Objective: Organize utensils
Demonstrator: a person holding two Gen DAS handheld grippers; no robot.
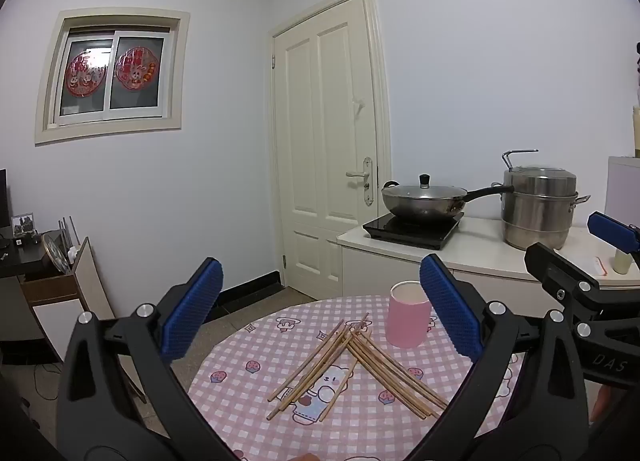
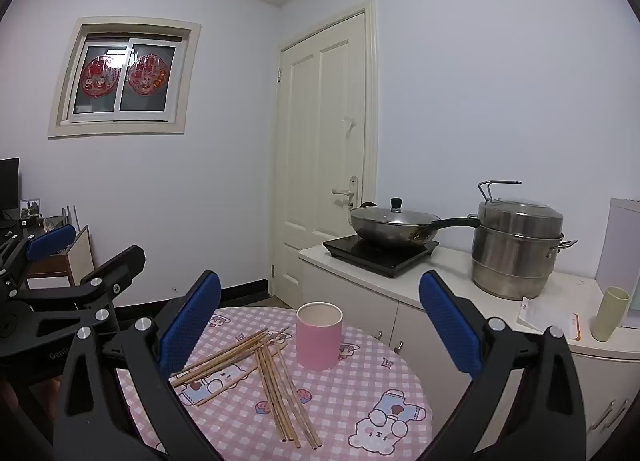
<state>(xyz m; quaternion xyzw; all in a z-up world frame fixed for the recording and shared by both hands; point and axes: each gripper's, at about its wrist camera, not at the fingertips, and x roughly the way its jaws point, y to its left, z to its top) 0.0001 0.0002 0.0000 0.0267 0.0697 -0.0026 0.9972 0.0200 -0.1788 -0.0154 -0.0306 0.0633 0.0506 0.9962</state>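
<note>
Wooden chopsticks (image 1: 352, 365) lie scattered on the checked desk (image 2: 352, 393) beside the pink cup (image 2: 319, 335); left tongs (image 1: 320, 309) and right tongs (image 2: 320, 317) hover spread, empty; pinching one stick mid-length seems wisest.

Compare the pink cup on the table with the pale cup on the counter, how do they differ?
The pink cup is pink and wide; the pale cup is cream-yellow and slimmer. The pink cup stands on the checked tablecloth beside the scattered chopsticks; the pale cup stands on the white counter past the steel steamer pot. Both are upright and open-topped, and neither gripper touches them.
</note>
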